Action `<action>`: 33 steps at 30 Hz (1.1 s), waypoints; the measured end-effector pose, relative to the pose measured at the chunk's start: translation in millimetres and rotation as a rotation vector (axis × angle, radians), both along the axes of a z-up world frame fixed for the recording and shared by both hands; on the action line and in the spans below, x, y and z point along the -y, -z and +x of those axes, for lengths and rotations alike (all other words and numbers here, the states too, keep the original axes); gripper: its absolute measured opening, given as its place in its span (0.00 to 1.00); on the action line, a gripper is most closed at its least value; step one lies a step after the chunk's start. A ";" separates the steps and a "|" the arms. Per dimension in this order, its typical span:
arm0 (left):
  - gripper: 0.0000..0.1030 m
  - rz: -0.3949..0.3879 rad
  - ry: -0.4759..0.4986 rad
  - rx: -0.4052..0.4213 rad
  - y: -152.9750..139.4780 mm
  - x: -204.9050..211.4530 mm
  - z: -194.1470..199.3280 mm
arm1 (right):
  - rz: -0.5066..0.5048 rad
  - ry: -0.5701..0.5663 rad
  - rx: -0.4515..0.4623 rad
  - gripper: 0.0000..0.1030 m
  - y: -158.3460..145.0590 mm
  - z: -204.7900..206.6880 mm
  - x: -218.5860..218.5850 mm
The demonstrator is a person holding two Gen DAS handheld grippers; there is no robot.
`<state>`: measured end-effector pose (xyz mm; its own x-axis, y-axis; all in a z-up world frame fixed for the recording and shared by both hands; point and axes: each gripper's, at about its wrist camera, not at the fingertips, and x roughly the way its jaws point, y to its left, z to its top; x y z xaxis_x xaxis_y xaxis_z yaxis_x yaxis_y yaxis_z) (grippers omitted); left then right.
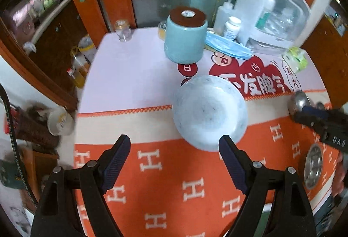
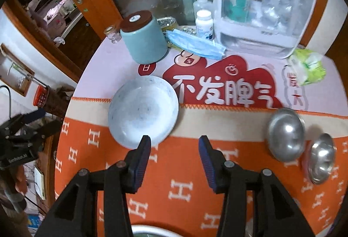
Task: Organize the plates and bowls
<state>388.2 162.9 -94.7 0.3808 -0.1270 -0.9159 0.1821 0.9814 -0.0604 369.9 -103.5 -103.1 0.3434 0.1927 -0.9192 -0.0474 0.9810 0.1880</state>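
Table (image 2: 250, 210) under orange H-print cloth; pale blue bowl (image 2: 143, 111) centre, teal jar (image 2: 144, 40) behind it, two steel bowls (image 2: 286, 133) to its right.

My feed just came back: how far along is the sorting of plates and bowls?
Nothing looks stacked yet. The pale plate lies alone on the orange cloth, and two steel bowls sit side by side to its right, touching nothing else. In hand: nothing; the left claw and right claw are both empty, jaws apart. Left: gathering the bowls and placing the plate.
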 end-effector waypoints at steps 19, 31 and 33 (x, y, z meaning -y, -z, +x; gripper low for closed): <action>0.78 -0.078 -0.081 -0.128 125.9 7.4 76.0 | 0.095 0.111 -0.136 0.44 111.0 64.7 0.4; 0.11 -0.050 -0.020 -0.205 148.8 23.7 81.0 | 0.140 0.102 -0.185 0.05 134.7 71.1 -9.5; 0.09 -0.082 -0.024 -0.221 151.0 18.7 82.0 | 0.150 0.108 -0.187 0.05 134.8 71.1 -8.0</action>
<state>470.2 144.1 -245.7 0.1760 -0.1976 -0.9644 0.1320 0.9755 -0.1758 441.0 -95.5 -237.9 0.1961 0.3030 -0.9326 0.1051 0.9391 0.3272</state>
